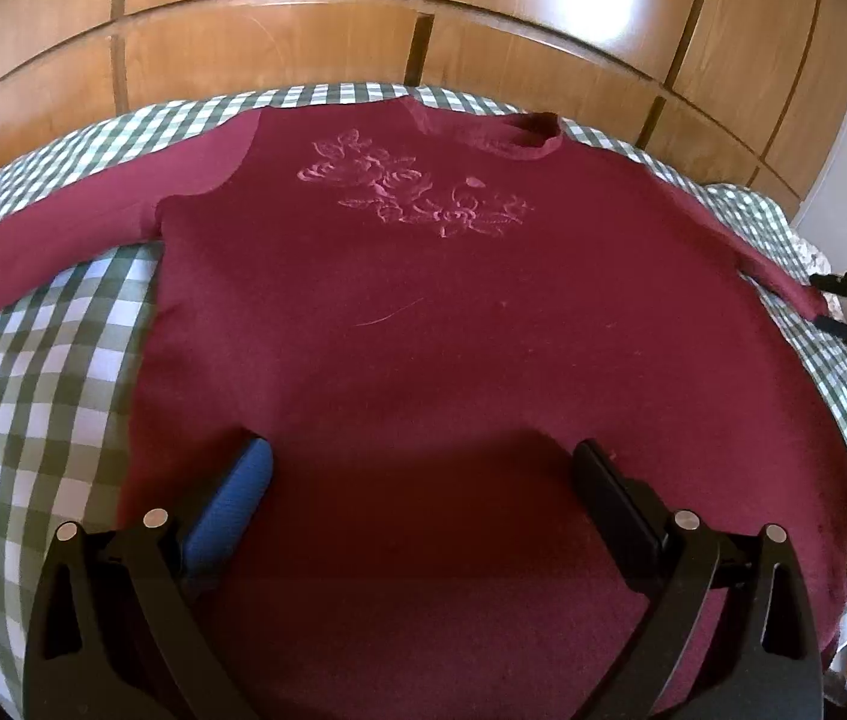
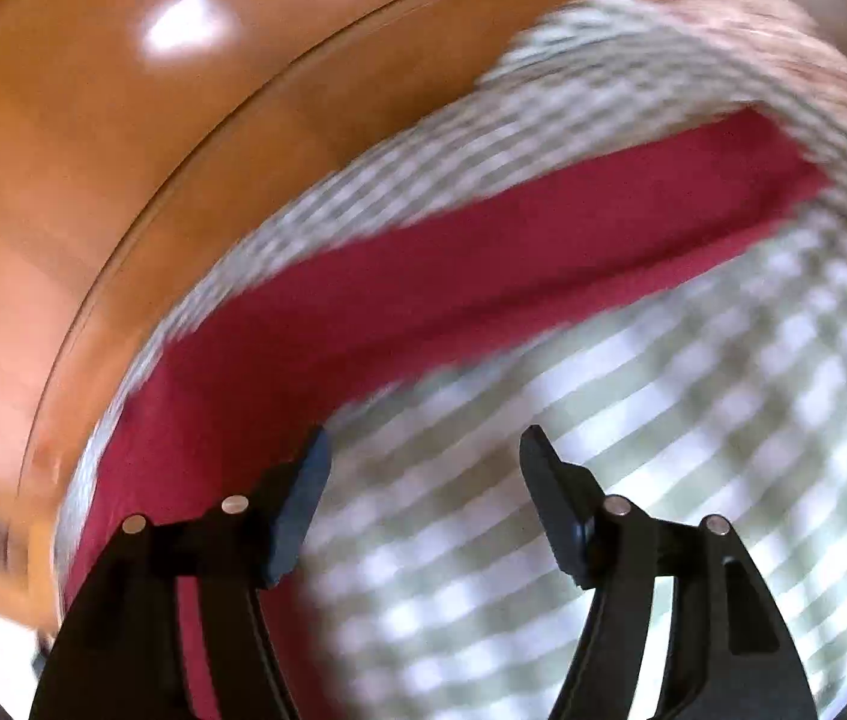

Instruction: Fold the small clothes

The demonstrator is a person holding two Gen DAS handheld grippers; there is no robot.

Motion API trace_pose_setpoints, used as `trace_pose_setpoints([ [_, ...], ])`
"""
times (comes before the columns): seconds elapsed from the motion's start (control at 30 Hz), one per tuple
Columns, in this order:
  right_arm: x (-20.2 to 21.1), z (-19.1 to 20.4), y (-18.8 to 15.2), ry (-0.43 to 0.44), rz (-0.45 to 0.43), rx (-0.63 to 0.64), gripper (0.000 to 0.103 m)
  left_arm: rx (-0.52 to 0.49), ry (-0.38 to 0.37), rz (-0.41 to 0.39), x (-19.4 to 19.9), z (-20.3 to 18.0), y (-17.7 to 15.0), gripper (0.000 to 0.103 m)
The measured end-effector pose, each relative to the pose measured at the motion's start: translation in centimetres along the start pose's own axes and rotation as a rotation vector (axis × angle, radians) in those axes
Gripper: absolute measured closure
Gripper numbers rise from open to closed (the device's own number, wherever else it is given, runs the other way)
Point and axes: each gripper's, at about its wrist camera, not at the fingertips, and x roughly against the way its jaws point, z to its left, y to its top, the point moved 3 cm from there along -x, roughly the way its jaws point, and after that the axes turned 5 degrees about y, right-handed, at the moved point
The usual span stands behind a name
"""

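Left wrist view: a dark red sweater (image 1: pixel 423 312) lies spread flat, front up, across the middle of the frame on a green-and-white checked cloth (image 1: pixel 33 390), with wooden cabinet doors (image 1: pixel 303 30) along the top. Its embroidered flowers (image 1: pixel 417 186) sit in the upper centre, the collar (image 1: pixel 534 135) at upper right, one sleeve (image 1: pixel 33 246) running off to the left edge. The left tongs (image 1: pixel 423 468) stand spread wide over the hem area at the bottom, nothing between them. At the right edge the other sleeve's cuff (image 1: pixel 807 300) ends beside a dark tool that is probably the other tongs.

Right wrist view: heavily blurred. The right tongs (image 2: pixel 423 462) are spread and empty, over checked cloth at lower centre. The right-hand sleeve (image 2: pixel 483 264) stretches as a red band from lower left to upper right, apart from the pads.

Judging by how it lies, the sweater is soft, limp knit, fairly light, not slippery and not fragile; it will sag and drag when lifted. Good places to pinch are a cuff, a shoulder seam or a hem corner, taking both layers.
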Motion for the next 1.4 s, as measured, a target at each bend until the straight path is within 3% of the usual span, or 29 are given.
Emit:
trace_pose_setpoints([
  [0.13, -2.4, 2.9, -5.2, -0.002, 0.127, 0.071, 0.031, 0.014, -0.008, -0.015, 0.6, 0.1, -0.4, 0.005],
  [0.23, -1.9, 3.1, -6.8, -0.008, 0.115, 0.104, 0.031, 0.022, -0.020, -0.021, 0.9, 0.3, -0.9, 0.005],
  [0.3, -0.9, 2.1, -6.4, 0.011, 0.106, 0.046, 0.034, 0.022, -0.024, -0.018, 0.9, 0.3, -0.8, 0.005],
  [0.4, 2.0, -1.7, -3.6, -0.031, -0.030, -0.072, 0.035, 0.020, -0.021, -0.014, 0.8, 0.3, -0.8, 0.005],
  [0.5, 5.3, -8.3, -0.3, -0.074, -0.170, -0.295, 0.039, 0.016, -0.012, -0.012, 0.8, 0.2, -0.9, 0.005],
  [0.63, 6.9, -15.3, 3.2, -0.146, -0.295, -0.497, 0.047, 0.002, 0.006, -0.003, 0.6, 0.0, -0.9, 0.005],
  [0.8, 5.6, -21.0, 6.5, -0.206, -0.341, -0.647, 0.050, -0.022, 0.033, 0.014, 0.2, -0.2, -0.8, 0.004],
  [0.9, 4.1, -21.4, 8.3, -0.238, -0.346, -0.633, 0.050, -0.030, 0.040, 0.023, 0.0, -0.2, -0.7, 0.004],
  [0.93, 3.5, -21.2, 9.2, -0.275, -0.324, -0.600, 0.051, -0.032, 0.043, 0.025, -0.1, -0.2, -0.7, 0.004],
  [1.0, 2.4, -20.1, 10.9, -0.332, -0.240, -0.494, 0.090, -0.034, 0.045, 0.030, -0.2, -0.2, -0.6, 0.004],
  [1.03, 1.8, -19.2, 11.2, -0.347, -0.218, -0.458, 0.097, -0.034, 0.043, 0.031, -0.2, -0.1, -0.6, 0.004],
  [1.1, 1.9, -16.9, 11.9, -0.349, -0.228, -0.359, 0.098, -0.033, 0.042, 0.030, -0.2, -0.1, -0.6, 0.004],
  [1.27, 2.0, -6.8, 13.9, -0.173, -0.269, -0.179, 0.098, -0.024, 0.025, 0.022, 0.0, 0.2, -0.6, 0.004],
  [1.4, 0.3, 3.5, 14.9, -0.003, -0.263, -0.047, 0.098, -0.007, 0.002, 0.014, 0.2, 0.4, -0.7, 0.004],
])
